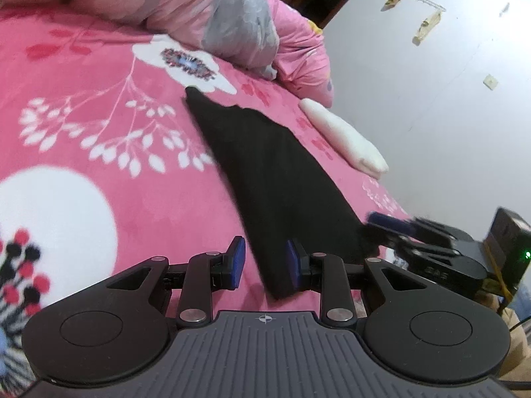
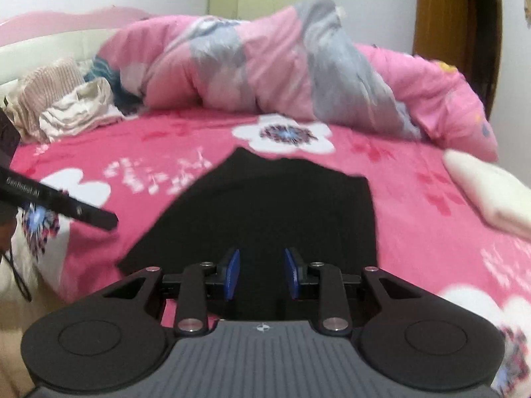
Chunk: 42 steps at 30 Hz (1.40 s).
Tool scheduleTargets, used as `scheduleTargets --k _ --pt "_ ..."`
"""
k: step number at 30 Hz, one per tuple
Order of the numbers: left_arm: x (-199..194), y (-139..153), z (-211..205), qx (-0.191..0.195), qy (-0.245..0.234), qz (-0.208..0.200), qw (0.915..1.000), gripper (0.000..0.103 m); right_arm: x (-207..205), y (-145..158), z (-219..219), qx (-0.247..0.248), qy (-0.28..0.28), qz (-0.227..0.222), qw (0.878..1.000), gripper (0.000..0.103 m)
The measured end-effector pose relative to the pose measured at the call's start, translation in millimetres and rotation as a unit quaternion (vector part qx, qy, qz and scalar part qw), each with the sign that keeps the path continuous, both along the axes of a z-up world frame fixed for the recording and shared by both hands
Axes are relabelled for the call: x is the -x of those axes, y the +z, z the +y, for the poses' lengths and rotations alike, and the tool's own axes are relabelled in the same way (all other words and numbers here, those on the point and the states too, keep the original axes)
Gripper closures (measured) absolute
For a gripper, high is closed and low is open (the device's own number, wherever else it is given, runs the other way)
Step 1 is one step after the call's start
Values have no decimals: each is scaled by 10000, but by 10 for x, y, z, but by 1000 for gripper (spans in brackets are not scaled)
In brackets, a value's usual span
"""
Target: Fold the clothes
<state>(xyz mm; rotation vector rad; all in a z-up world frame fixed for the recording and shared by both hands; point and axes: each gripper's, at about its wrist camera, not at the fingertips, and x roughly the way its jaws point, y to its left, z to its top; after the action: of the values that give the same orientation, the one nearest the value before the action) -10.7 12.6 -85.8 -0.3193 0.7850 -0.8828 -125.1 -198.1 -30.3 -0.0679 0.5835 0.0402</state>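
Left hand-held gripper: pitched downward, blue pads parted with a clear gap, nothing pressed between them; the right-side pad lay against dark cloth. Right hand-held gripper: pitched downward, blue pads likewise parted, nothing clamped. From the left wrist view, the right one sat beside it, blurred.

Both wrist views look low and close across the bed, sharing the black garment.

- "GenRobot.AI" in white letters on the black body of the left gripper, seen at the right wrist view's left edge.
- Nothing else readable.
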Motion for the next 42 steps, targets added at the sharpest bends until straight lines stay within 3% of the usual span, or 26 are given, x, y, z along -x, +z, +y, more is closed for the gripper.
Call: scheduleTargets --k 5,9,12,15,19,24,30,33,35,39,42 --pt "-52 -16 -66 -11 -15 -79 10000 76 -33 -312 52 218 136 212 9994 72" --pt "-105 -36 -32 -11 -9 -17 10000 76 175 -214 26 339 26 546 9979 72" --pt "-174 23 -28 -26 23 -100 9999 76 223 -17 -36 284 -112 159 9994 72" --pt "-271 159 -110 -159 92 -359 9992 76 99 88 -124 -69 -158 -436 9989 73" --pt "-441 290 -341 -429 55 -757 9962 76 -75 -93 -231 -421 -155 -730 9963 77" --pt "-647 221 -739 -752 -116 -951 9926 76 -49 -422 -501 -1078 -208 -631 9920 87" --pt "-1198 24 -844 -1173 382 -550 9908 76 58 -560 -774 -1835 -190 -763 9799 92" --pt "-1563 13 -748 -1245 952 -6 9876 76 56 -577 -833 -2020 -169 -786 9761 93" --pt "-1714 37 -631 -1009 1156 427 9872 76 49 -583 -857 -2084 -157 -799 9747 93" --pt "-1675 211 -597 -956 959 398 9900 76 38 -593 -898 -2216 -140 -820 9716 93" --pt "-1583 263 -716 -866 466 419 9943 76 29 -601 -905 -2250 -137 -826 9708 93"
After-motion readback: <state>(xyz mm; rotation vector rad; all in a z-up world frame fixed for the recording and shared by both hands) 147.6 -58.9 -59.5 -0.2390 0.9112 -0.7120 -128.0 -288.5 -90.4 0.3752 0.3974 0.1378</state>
